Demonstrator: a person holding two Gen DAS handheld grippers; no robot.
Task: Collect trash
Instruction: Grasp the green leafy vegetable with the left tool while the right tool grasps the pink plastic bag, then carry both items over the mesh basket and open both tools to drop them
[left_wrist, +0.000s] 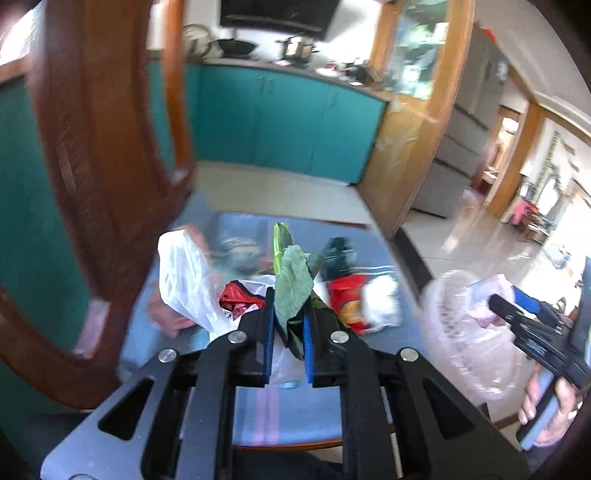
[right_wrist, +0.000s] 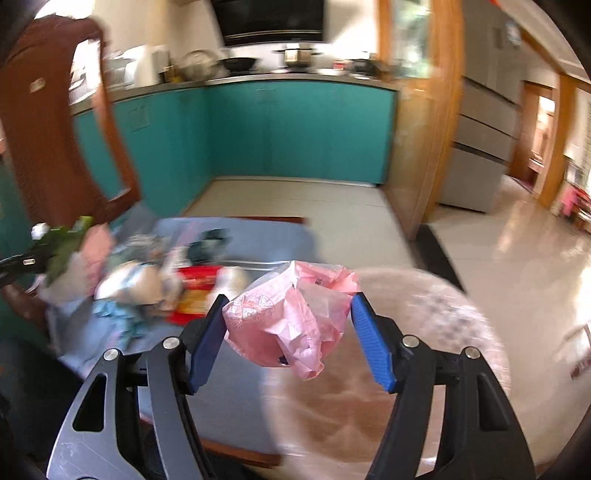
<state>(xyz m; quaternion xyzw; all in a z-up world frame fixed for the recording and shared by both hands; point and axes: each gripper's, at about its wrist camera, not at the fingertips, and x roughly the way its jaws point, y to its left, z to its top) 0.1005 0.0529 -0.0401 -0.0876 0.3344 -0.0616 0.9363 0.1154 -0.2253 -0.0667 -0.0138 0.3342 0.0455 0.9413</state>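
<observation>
The left gripper (left_wrist: 288, 325) is clenched on a green leaf (left_wrist: 293, 284) above the littered counter (left_wrist: 288, 413). The right gripper (right_wrist: 288, 332) grips a pink bag (right_wrist: 288, 325), raised beside the counter.

The desk (left_wrist: 288, 417) wears a blue cloth with a pale pink stripe, and on it lie a white plastic bag (left_wrist: 184, 280), a crumpled red wrapper (left_wrist: 238, 297) and a red-and-yellow packet (left_wrist: 345, 302). A wilted green leaf (left_wrist: 293, 284) sits between blue pads on black fingers (left_wrist: 267, 332). A pink bag (right_wrist: 291, 321) bears a faint white print, and the cabinets (right_wrist: 295, 129) behind are teal.
</observation>
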